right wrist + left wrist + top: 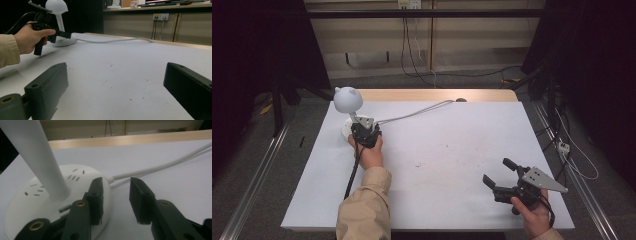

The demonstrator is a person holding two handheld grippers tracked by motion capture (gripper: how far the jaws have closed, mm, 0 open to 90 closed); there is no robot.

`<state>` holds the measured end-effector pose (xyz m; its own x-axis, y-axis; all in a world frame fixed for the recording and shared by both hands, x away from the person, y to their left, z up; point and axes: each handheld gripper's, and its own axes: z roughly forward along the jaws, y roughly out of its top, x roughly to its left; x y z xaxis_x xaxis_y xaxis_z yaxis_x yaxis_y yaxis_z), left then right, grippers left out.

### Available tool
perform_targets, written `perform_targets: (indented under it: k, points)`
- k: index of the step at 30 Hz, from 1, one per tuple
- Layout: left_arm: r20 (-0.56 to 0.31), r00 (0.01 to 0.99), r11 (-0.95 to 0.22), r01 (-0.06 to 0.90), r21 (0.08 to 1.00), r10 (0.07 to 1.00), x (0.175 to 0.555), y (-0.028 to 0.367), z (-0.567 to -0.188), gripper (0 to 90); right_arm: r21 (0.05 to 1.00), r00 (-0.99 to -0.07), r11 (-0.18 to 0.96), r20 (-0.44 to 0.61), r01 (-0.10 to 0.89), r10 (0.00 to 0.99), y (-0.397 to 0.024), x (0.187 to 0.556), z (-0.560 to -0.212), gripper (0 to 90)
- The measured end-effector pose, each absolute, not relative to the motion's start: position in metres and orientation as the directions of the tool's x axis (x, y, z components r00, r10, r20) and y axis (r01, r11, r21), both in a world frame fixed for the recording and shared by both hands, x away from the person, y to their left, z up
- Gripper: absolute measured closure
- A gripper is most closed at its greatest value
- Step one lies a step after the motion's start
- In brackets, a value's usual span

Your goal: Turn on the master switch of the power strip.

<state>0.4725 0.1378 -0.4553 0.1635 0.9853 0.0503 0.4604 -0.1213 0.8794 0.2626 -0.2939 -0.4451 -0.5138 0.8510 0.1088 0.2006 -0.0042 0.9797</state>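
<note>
White table top [452,150], dim room, wood-panelled wall with sockets behind; far edge shows a wooden strip. Landmark throughout: the lamp base [30,202], a round white disc with socket slots on its top face.

Nearest the person, well apart from the lamp base: right gripper [502,175], held low at the table's near right corner, jaws spread wide with bare table between them. It looks parked, out of the way while the other hand works.

At the lamp base itself: left gripper [116,197], jaws parted. One jaw lies over the base's edge, possibly touching it; the other stands over bare table just beside it. Nothing is clamped. Likely a press on something at the base's rim or a let-go, but the angle is poor, so that is a guess.

Rising from the lamp base: a white stem [40,157], tilted, carrying the rounded lamp head [348,99].

Beyond the lamp base: its white cord [412,114] trails off toward the table's far edge.
</note>
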Motion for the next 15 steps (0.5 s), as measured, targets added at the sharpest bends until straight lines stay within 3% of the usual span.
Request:
perform_targets:
  k: [9,15]
  points:
    - [-0.044,0.178,-0.045,0.47,0.881,0.983,0.463,0.141,-0.453,49.8,0.98,-0.516,0.0,0.105,0.2,0.85,-0.293,0.262,-0.445,5.1]
    - [-0.061,0.182,-0.036,0.486,0.873,0.981,0.457,0.148,-0.452,40.5,0.98,-0.516,0.004,0.103,0.201,0.85,-0.292,0.262,-0.445,5.1]
